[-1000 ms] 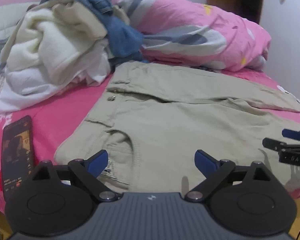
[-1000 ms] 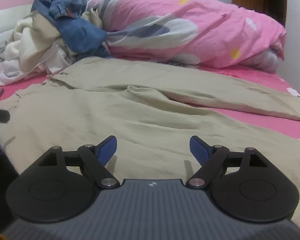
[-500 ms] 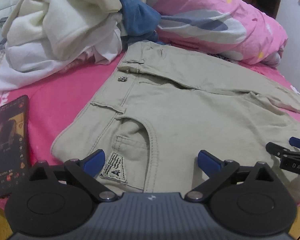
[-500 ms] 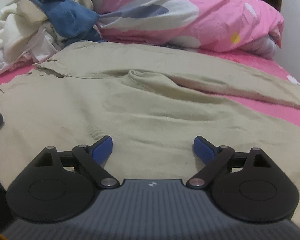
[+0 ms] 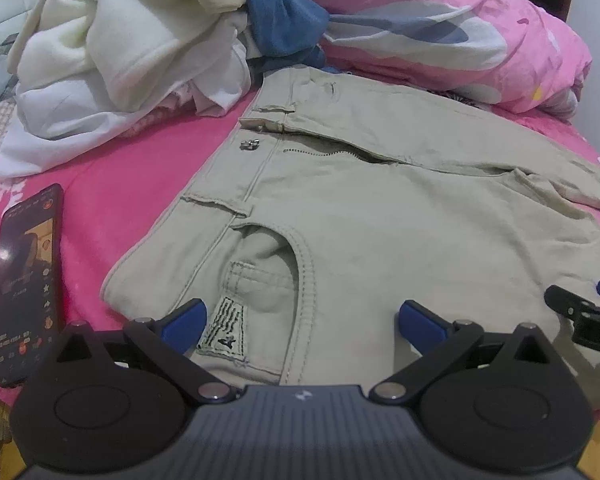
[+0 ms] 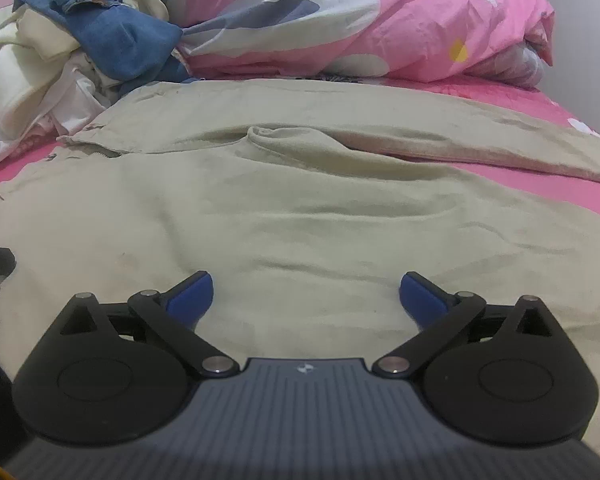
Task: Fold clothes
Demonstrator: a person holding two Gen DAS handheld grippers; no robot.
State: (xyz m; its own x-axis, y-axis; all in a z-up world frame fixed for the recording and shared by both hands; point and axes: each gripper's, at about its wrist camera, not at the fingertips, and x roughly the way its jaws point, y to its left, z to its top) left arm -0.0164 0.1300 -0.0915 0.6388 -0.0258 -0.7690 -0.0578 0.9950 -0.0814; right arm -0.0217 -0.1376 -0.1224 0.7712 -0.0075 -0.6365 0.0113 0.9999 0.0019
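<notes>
Beige trousers [image 5: 380, 208] lie flat on the pink bed, waistband to the left with the fly, a button and a front pocket showing. My left gripper [image 5: 300, 312] hangs wide open just above the near waist corner, over the pocket and its small label, and no cloth is pinched. In the right wrist view the trousers [image 6: 300, 220] stretch away with a fold ridge across the middle. My right gripper [image 6: 306, 284] is over the near leg cloth, its jaws opening with nothing gripped. The right gripper [image 5: 580, 312] also shows at the left wrist view's right edge.
A lit phone [image 5: 26, 280] lies on the pink sheet [image 5: 120, 160] left of the waistband. A heap of cream, white and blue denim clothes [image 5: 120, 40] is piled at the far left. A rolled pink duvet [image 6: 380, 20] runs along the far side.
Both grippers have sunk closer to the trousers and tipped further down. Their jaws have spread wider. The pocket and label have come into the left wrist view.
</notes>
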